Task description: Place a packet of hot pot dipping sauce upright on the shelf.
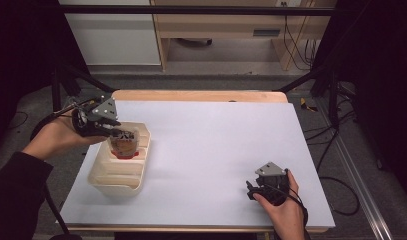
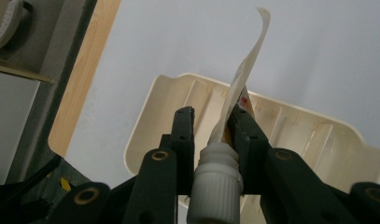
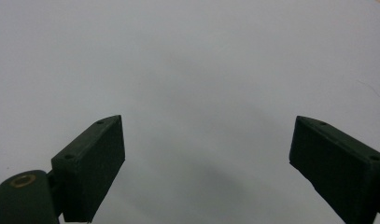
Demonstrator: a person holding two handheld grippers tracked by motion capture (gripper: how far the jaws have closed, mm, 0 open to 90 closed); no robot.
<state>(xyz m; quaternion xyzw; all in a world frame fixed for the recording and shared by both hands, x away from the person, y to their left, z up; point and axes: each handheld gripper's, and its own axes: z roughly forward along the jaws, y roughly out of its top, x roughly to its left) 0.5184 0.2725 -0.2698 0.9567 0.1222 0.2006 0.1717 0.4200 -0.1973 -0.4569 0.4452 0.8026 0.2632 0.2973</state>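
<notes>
Lab-type recording space, black frame struts (image 1: 311,75) flanking a white-topped table (image 1: 216,150), loose cables (image 1: 336,145) across grey floor, plain wooden cabinet (image 1: 216,25) behind, dark surroundings at both sides

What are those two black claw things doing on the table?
A person holds a gripper in each hand. The left gripper is shut on a squeeze pouch with a white cap, holding it over a cream tray at the left side of the table. The right gripper is open, with nothing between its jaws, low over the bare tabletop near the front right.
</notes>
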